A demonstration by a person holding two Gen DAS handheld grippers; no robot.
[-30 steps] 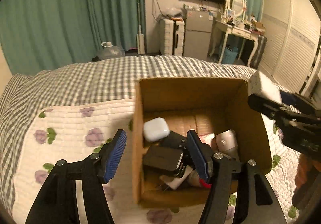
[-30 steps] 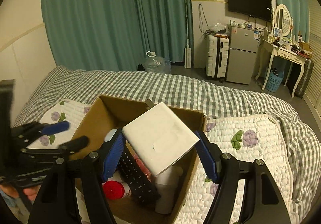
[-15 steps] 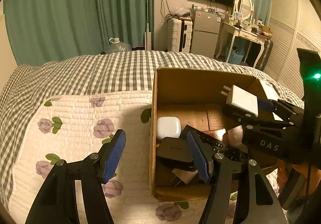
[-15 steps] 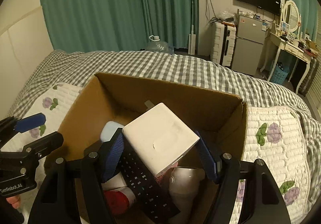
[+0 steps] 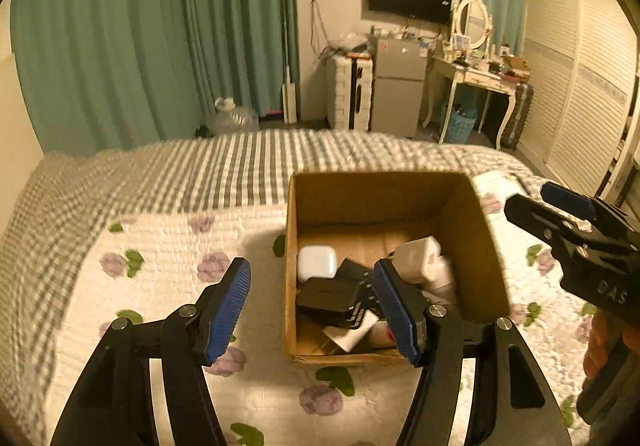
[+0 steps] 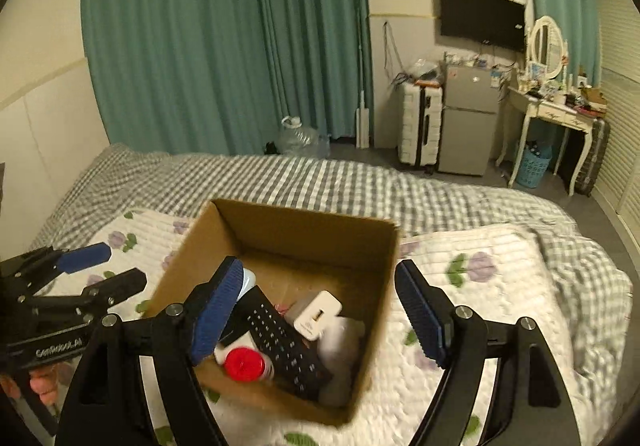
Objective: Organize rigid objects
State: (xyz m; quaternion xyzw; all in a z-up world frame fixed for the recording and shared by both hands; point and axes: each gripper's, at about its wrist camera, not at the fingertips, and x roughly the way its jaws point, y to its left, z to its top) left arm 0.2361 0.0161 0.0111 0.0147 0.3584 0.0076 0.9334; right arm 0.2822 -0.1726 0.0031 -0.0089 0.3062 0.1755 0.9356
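Right wrist view: right gripper [image 6: 320, 310] jaws apart, empty, above cardboard box [image 6: 384, 246]. White charger [image 6: 318, 316] lies in box, tilted atop remote [image 6: 286, 346] — could slide deeper. Left gripper [image 5: 314, 308] jaws apart beside box — clipping box wall may shove it.

R gripper [image 6: 320, 310] let go of the white charger [image 6: 318, 316]; it now lies in the cardboard box [image 6: 304, 234] on the remote [image 6: 286, 346]. R fingers spread wide, empty, pulled back above the box.
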